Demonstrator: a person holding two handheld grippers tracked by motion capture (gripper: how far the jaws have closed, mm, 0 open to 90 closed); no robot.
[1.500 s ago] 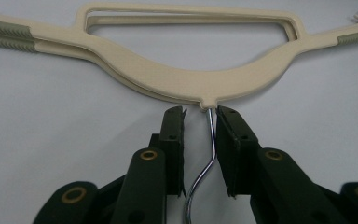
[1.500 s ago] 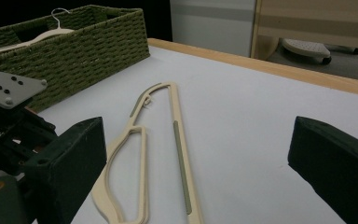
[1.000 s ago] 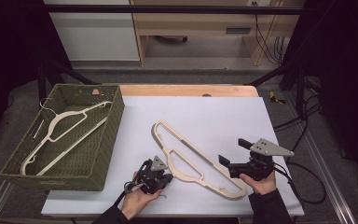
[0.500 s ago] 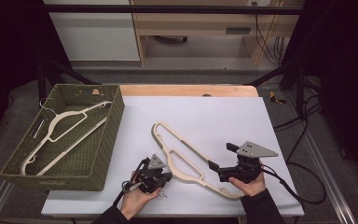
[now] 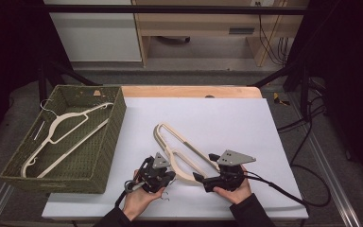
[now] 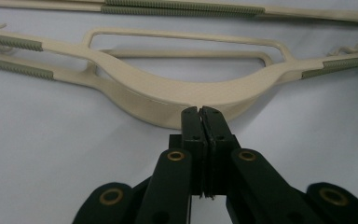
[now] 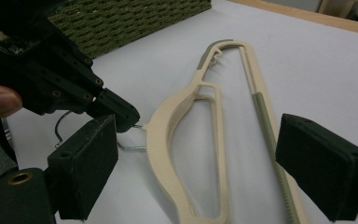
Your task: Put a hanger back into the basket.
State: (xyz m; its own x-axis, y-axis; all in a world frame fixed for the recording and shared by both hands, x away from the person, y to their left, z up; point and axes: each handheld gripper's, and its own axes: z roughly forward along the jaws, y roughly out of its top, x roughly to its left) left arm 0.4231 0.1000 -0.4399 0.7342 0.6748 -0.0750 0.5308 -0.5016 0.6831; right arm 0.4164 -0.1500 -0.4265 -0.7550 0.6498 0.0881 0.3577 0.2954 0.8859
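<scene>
White bench (image 5: pixel 246 118) w/ green basket (image 5: pixel 108 142) at left holding one hanger (image 5: pixel 64 130); second cream hanger (image 5: pixel 182 151) lies flat mid-bench, left tongs (image 6: pixel 200 112) pressed together on its wire hook, right tongs (image 7: pixel 196 154) spread astride its frame — prob. half done, transfer pending.

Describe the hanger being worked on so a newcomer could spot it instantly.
On the white table, right of the green wicker basket, a cream hanger lies flat between the left gripper and right gripper. Unlike the other hanger, it lies outside the basket.
</scene>
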